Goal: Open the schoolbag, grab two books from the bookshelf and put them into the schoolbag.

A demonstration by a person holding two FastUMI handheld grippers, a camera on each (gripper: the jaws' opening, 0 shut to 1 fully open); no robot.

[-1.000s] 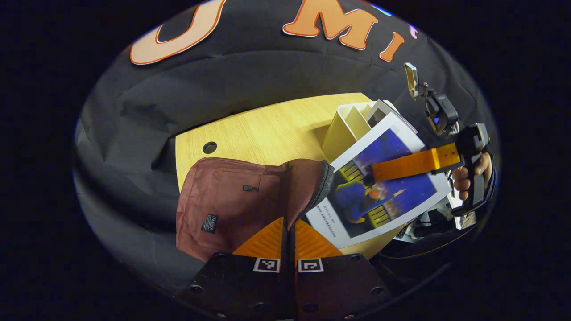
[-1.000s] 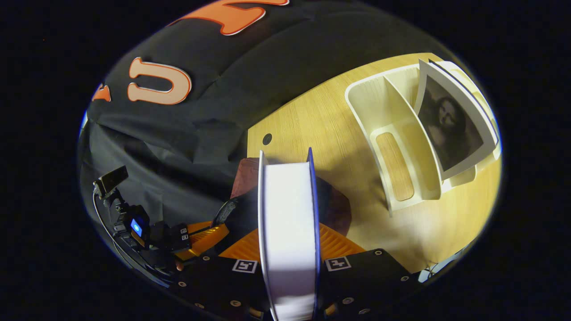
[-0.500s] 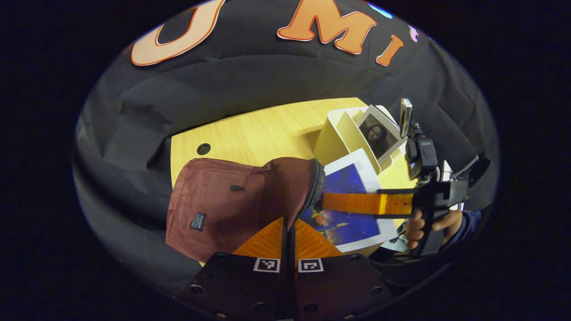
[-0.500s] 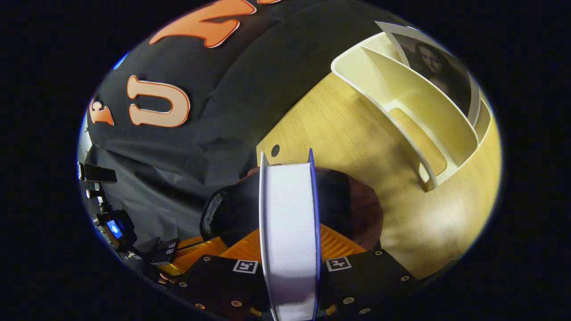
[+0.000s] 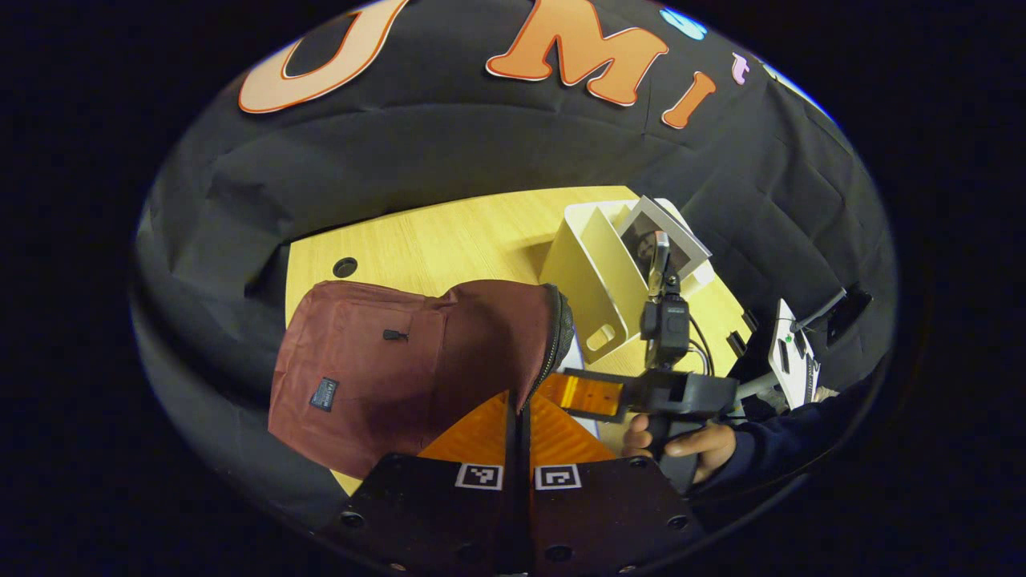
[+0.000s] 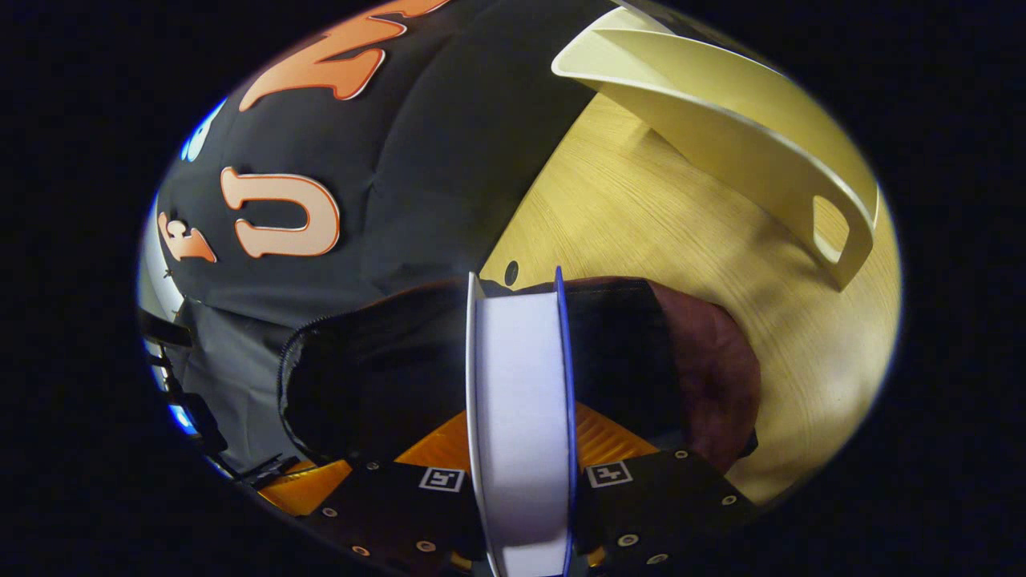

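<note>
2 views. Left gripper view: left claw (image 5: 519, 417) pinched tight on the zipper rim of the maroon schoolbag (image 5: 401, 361), which lies on the wood surface (image 5: 449, 240); cream bookshelf (image 5: 593, 272) beside it holds 1 book (image 5: 664, 240). Right gripper view: right claw (image 6: 519, 437) clamps a white-edged book (image 6: 519, 417), its far end at the bag's dark mouth.

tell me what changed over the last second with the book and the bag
The right gripper, shut on the book, carried it away from the shelf and down into the bag's open mouth; a second ago its whole cover showed beside the bag, now the bag hides nearly all of it. The left gripper stayed shut on the bag's rim, and the other book stayed in the shelf.
</note>
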